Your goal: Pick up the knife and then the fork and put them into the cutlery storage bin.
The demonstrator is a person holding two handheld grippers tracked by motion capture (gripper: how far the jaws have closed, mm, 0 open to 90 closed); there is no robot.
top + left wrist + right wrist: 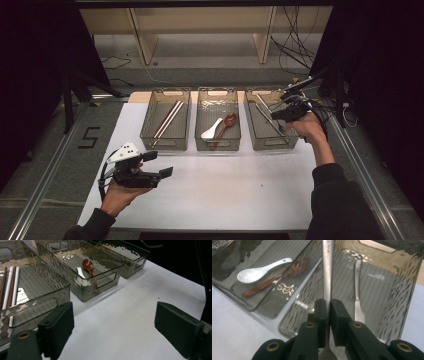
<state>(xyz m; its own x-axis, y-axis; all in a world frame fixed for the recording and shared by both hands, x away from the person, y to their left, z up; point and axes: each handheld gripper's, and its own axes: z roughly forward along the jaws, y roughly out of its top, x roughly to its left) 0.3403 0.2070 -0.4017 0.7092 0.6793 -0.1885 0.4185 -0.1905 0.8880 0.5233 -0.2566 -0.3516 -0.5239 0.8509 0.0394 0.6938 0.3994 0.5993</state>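
Our right gripper clamps a steel utensil over the right bin (1 more lies inside); our left gripper gapes, holding nothing.

utensil ends cut off, type unclear

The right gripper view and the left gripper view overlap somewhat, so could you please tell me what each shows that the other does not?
Right gripper view: the right tool shut on a metal utensil, a second metal utensil lying in the bin below, and a white spoon.

Left gripper view: the open left tool above the white table, and chopsticks in the nearest bin.

Both: the middle bin with its red-brown spoon.
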